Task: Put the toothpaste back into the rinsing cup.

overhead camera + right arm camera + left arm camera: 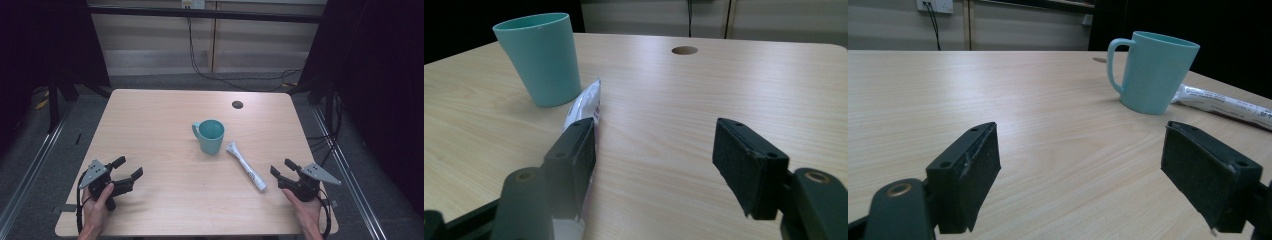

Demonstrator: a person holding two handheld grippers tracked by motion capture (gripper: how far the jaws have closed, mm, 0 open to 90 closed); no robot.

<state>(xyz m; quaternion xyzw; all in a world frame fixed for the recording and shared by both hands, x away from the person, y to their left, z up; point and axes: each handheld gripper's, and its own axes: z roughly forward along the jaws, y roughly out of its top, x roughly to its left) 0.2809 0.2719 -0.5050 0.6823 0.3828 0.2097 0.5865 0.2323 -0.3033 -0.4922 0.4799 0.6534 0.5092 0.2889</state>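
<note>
Tube (246,166): white, lying flat on the counter (160,125) just right of the teal mug (210,136), untouched. Right hand-held gripper (283,168): jaws wide, near the tube's cap end. Left hand-held gripper (128,167): jaws wide, well apart. Nothing grasped yet; all the work remains.

High view: overhead, near side, facing forward-down, far from mug (210,136). Both gripper views: low over surface (165,200), close, aimed at mug from opposite sides; all share mug, tube (246,166)
</note>
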